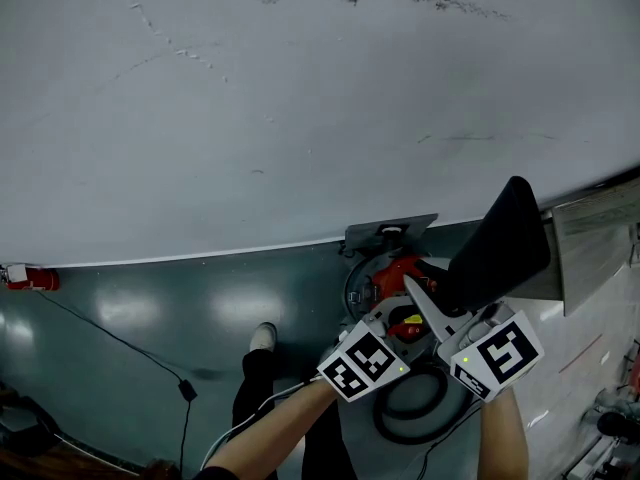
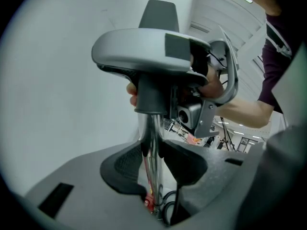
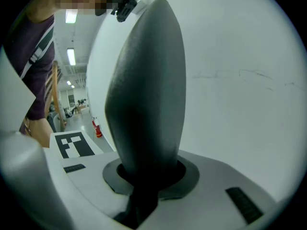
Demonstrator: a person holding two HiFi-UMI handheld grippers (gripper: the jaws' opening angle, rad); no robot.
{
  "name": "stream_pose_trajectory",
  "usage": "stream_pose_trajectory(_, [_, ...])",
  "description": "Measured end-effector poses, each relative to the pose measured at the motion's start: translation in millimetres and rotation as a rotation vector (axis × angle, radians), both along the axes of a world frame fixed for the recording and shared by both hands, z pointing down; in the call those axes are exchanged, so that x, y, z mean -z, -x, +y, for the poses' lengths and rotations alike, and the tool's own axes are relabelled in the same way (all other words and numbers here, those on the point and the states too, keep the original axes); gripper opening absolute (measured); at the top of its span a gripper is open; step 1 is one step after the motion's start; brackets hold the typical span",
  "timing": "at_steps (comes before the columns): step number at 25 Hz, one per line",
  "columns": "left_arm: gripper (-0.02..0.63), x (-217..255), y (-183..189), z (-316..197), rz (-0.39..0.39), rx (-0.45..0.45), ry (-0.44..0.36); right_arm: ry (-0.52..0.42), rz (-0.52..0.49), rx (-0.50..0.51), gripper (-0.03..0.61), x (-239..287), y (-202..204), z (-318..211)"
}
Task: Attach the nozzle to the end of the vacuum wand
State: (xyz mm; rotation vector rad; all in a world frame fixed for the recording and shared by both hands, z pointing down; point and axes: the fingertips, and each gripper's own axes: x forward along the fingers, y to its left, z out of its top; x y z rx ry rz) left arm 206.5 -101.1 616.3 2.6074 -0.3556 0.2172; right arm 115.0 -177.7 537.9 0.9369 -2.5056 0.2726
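Nozzle (image 1: 500,248) is in the air above the floor (image 1: 150,318), close to the foot of the wall (image 1: 300,118) and just over the red vacuum body (image 1: 395,278) and its hose (image 1: 410,413). It does not rest on anything; the two tools carry it and the wand (image 2: 152,143).

The wand stands nearly upright, I think so that its top end is free and steady for the joint. The nozzle sits over that end with its dark collar (image 2: 151,97) down around the shiny tube. This looks like the pushing-on step. I cannot tell whether the collar is seated fully.

The left hand-held gripper (image 2: 153,174) is partly open around the wand, with one dark pad on each side of the tube, and it seems to clamp it below the collar. The right hand-held gripper (image 3: 146,176) is closed more narrowly on the dark body of the nozzle, which fills the space between its jaws. One tool holding each part lets the person line them up and press them together.
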Motion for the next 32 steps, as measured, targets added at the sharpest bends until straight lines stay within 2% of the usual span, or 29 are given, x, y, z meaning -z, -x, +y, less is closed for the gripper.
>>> stream_pose_trajectory(3, [0.14,-2,1,-1,-0.011,-0.006,0.001,0.057,-0.038,-0.038,0.074,-4,-3,-7])
stream_pose_trajectory(6, [0.141,-2,1,-1,-0.011,-0.011,0.009,-0.04,0.095,0.053,0.074,-7,10,3])
stream_pose_trajectory(8, [0.141,-2,1,-1,-0.013,-0.008,0.008,-0.071,0.13,0.074,0.072,-8,14,7])
stream_pose_trajectory(12, [0.141,-1,-1,0,-0.018,-0.013,0.0,0.023,-0.016,0.002,0.072,-9,4,-1])
stream_pose_trajectory(13, [0.141,-1,-1,0,-0.017,-0.016,0.002,0.019,-0.027,-0.003,0.072,-8,4,-2])
stream_pose_trajectory(16, [0.141,-1,0,1,-0.017,-0.023,0.006,-0.081,0.014,0.022,0.072,-3,11,3])
stream_pose_trajectory(18, [0.141,-1,0,2,-0.013,-0.026,0.003,-0.11,0.014,0.026,0.071,-2,11,7])
stream_pose_trajectory(23, [0.141,-4,2,0,-0.028,-0.025,0.002,-0.015,-0.074,0.012,0.071,-8,6,0])
stream_pose_trajectory(27, [0.143,-6,6,1,-0.028,-0.039,-0.001,-0.04,-0.003,0.098,0.071,-14,18,10])
stream_pose_trajectory(32, [0.143,-10,11,0,-0.016,-0.024,0.025,-0.031,-0.004,0.104,0.072,-18,23,7])
